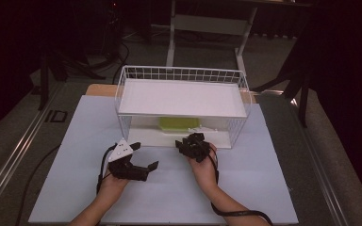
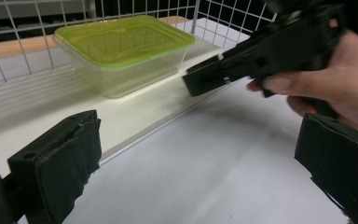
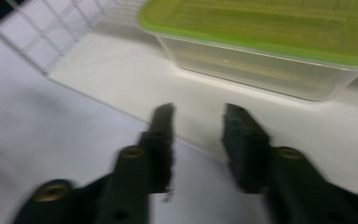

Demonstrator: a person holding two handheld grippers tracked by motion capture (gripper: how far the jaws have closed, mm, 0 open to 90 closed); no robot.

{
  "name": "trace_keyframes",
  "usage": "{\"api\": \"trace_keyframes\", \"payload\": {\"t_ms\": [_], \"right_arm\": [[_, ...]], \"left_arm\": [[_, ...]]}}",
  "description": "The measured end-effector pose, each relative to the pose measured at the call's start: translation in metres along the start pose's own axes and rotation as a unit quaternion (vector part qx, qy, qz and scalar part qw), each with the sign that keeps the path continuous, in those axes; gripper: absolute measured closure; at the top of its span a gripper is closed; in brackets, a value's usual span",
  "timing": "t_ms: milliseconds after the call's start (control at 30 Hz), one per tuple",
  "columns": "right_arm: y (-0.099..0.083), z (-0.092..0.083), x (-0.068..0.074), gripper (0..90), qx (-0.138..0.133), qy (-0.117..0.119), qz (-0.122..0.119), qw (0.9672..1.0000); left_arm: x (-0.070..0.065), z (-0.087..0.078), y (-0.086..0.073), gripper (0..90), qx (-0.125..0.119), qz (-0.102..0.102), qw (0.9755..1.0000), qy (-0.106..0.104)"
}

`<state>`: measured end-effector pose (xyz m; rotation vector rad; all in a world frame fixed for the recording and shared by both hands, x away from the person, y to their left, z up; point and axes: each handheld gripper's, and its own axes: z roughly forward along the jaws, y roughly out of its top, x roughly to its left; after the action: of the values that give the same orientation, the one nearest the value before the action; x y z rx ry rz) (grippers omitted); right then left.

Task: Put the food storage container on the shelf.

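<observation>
A clear plastic container with a green lid (image 1: 179, 123) sits on the lower white board inside a white wire rack (image 1: 181, 74). In the right gripper view the container (image 3: 270, 42) lies just beyond my right gripper (image 3: 198, 114), whose jaws stand apart with nothing between them, over the board's front edge. My right gripper (image 1: 192, 140) is at the rack's open front. My left gripper (image 1: 146, 155) rests open on the table to the left. In the left gripper view its jaws (image 2: 199, 133) are wide apart and empty, facing the container (image 2: 126, 46) and the right gripper (image 2: 209, 77).
The rack carries a flat white shelf (image 1: 181, 98) above the container, leaving a low gap at the front. A pale sheet (image 1: 169, 193) covers the table around my hands. Dark floor, cables and a desk frame (image 1: 207, 23) lie beyond the table.
</observation>
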<state>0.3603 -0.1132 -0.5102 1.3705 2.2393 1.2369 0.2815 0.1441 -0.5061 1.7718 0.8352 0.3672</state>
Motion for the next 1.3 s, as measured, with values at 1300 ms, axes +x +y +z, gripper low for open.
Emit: {"api": "trace_keyframes", "payload": {"t_ms": [1300], "right_arm": [[-0.025,-0.074,-0.015,14.8,-0.042,0.058,-0.070,0.9949]], "left_arm": [[-0.013,-0.011,0.014,1.3,0.020,0.006,0.9963,-0.083]]}}
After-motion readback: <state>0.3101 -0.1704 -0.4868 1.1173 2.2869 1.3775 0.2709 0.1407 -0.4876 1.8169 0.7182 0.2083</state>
